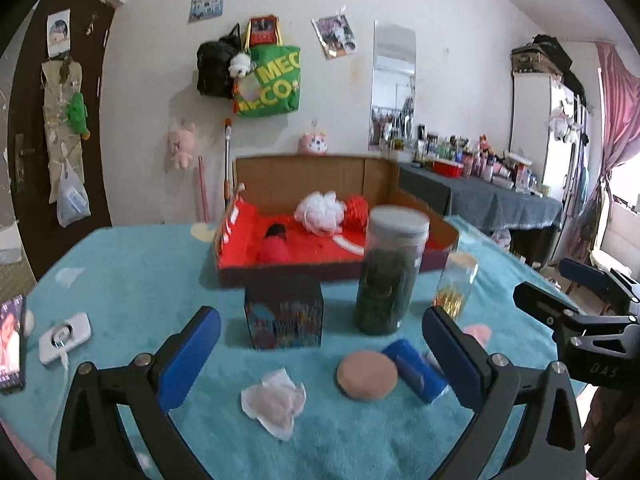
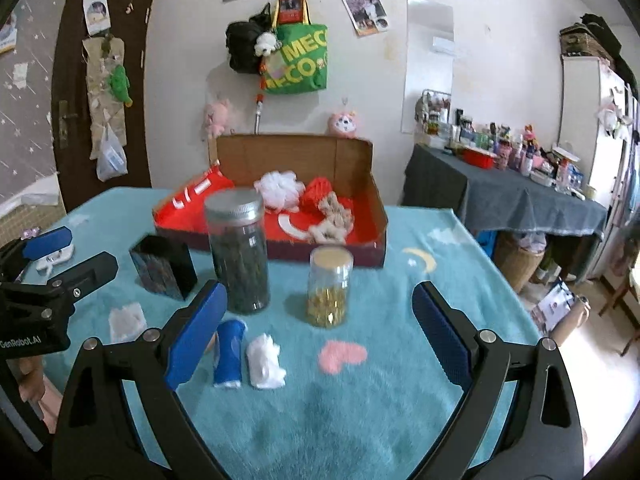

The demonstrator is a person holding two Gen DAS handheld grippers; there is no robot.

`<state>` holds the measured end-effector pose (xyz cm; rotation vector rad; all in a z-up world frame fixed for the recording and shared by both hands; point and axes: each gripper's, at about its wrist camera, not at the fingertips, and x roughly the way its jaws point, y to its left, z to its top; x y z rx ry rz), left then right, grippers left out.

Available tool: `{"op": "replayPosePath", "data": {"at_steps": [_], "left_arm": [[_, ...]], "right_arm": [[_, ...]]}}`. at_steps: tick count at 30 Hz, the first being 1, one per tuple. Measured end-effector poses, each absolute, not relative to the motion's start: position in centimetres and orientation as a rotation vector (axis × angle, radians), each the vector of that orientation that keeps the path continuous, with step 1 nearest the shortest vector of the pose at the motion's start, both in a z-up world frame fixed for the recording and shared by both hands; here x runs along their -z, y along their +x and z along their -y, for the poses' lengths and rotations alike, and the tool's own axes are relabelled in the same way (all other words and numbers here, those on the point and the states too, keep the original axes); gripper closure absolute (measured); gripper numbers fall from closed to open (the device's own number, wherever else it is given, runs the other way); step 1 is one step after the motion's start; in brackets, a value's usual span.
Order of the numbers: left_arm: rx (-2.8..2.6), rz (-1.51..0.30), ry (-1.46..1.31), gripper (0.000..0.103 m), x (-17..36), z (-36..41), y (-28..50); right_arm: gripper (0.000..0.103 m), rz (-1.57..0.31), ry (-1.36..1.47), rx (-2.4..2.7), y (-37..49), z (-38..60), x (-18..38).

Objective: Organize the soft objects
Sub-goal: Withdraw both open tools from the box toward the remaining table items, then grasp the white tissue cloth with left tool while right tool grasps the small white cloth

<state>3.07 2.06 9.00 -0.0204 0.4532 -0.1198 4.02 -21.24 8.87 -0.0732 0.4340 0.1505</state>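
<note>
My left gripper (image 1: 320,354) is open and empty above the teal blanket. Between its fingers lie a round tan sponge (image 1: 367,375), a crumpled white tissue (image 1: 274,401) and a blue rolled cloth (image 1: 414,370). My right gripper (image 2: 320,332) is open and empty; the blue roll (image 2: 229,354) and a white soft wad (image 2: 265,367) lie near its left finger. An open cardboard box (image 1: 312,168) with red lining holds a white mesh puff (image 1: 320,212), a red ball (image 1: 357,210) and, in the right wrist view, a beige knotted toy (image 2: 332,220).
A tall jar of dark contents (image 1: 390,272), a small jar of yellow pieces (image 2: 330,288) and a dark printed box (image 1: 284,316) stand in front of the cardboard box. A white device (image 1: 64,338) and a phone (image 1: 12,356) lie at left. A cluttered side table (image 2: 520,188) stands at right.
</note>
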Motion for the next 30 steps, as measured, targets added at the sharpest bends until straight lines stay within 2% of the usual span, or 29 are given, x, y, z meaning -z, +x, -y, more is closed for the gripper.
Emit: {"op": "replayPosePath", "data": {"at_steps": [8,22,27,30], "left_arm": [[0.096,-0.543,-0.03,0.0,-5.2,-2.1,3.9],[0.014,-0.674,-0.032,0.001,-2.5,-4.4,5.8],[0.039,-0.762,-0.045,0.023,-1.5,-5.5,6.6],[0.045,-0.765,-0.012,0.046,-1.2,-5.3,6.8]], "right_arm": [[0.008,-0.503,-0.054,-0.122,4.5,21.4,-5.0],[0.008,-0.612,-0.056,-0.171,6.8,20.1,-2.2],[0.008,-0.684,-0.032,-0.218,8.6,20.1,-1.4],[0.009,-0.697,-0.037,-0.261,9.0,19.9,-1.2]]}}
